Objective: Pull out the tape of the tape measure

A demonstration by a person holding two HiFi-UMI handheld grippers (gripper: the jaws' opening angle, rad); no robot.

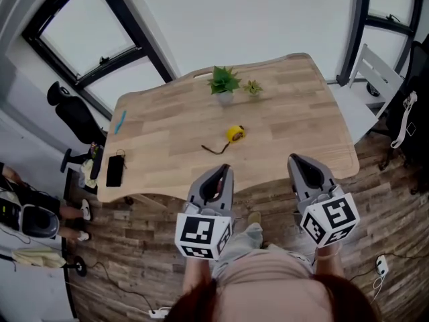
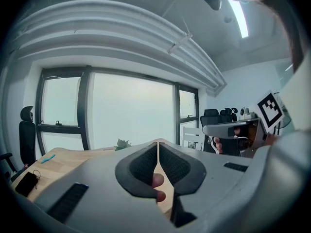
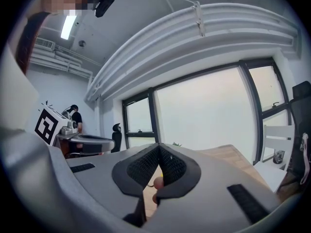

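Observation:
A small yellow tape measure (image 1: 235, 134) lies near the middle of the wooden table (image 1: 301, 113), with a dark strap (image 1: 214, 149) trailing from it toward the front left. Both grippers hover at the table's front edge, short of the tape measure. My left gripper (image 1: 224, 171) is shut with nothing in it; in the left gripper view its pads (image 2: 146, 165) meet in a thin seam. My right gripper (image 1: 297, 161) is off to the right, also shut and empty, and its pads (image 3: 171, 165) touch at the tip in the right gripper view.
Two small potted plants (image 1: 223, 82) stand at the table's far side. A black phone (image 1: 114, 170) and a blue pen (image 1: 119, 121) lie at the left end. A white chair (image 1: 375, 79) stands to the right, a black office chair (image 1: 77, 116) to the left.

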